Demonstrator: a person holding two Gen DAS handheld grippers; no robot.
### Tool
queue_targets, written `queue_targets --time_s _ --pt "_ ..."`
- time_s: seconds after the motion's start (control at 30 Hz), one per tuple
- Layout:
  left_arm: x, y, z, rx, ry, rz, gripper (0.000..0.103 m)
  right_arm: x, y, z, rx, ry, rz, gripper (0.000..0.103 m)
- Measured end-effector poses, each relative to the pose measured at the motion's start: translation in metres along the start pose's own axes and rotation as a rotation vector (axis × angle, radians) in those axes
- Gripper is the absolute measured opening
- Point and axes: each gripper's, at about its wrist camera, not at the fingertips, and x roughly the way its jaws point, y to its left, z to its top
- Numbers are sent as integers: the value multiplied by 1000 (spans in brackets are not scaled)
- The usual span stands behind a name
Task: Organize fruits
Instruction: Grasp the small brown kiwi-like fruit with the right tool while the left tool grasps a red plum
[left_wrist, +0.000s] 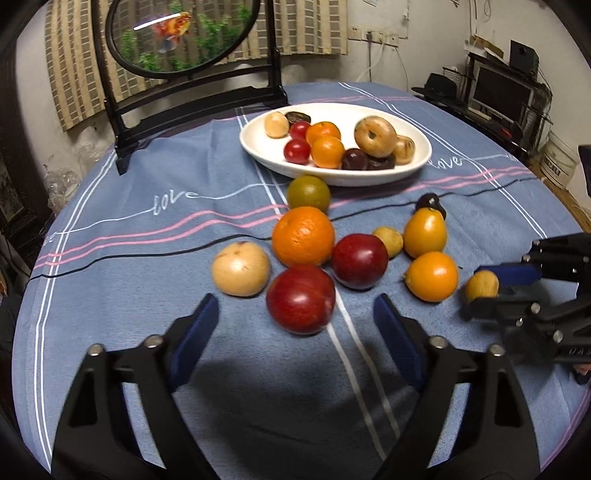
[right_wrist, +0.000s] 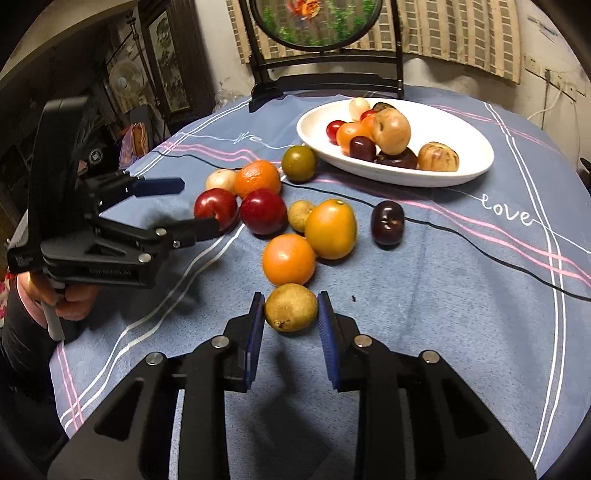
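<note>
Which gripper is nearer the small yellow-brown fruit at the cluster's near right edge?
Right. The right gripper has its pads on both sides of the small yellow-brown fruit; the left gripper, open, sits well to its left, facing a red apple.

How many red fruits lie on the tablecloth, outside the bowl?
2. The front red fruit lies below the large orange in the left wrist view; the second red fruit sits right of that orange. None seem hidden.

A bowl (left_wrist: 417, 162) sat at the table's (left_wrist: 110, 302) far side, holding several fruits. Loose fruits (left_wrist: 303, 236) lay clustered before it (some touching), a stand (left_wrist: 192, 99) behind.
</note>
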Motion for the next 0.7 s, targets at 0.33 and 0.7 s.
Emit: queue_targets --time_s 0.33,0.7 --pt "14 6 1 -36 32 -24 57 -4 -2 -1 11 -13 -14 29" --pt "21 2 1 -38 47 -36 44 -6 -6 -2 27 -26 -37 29"
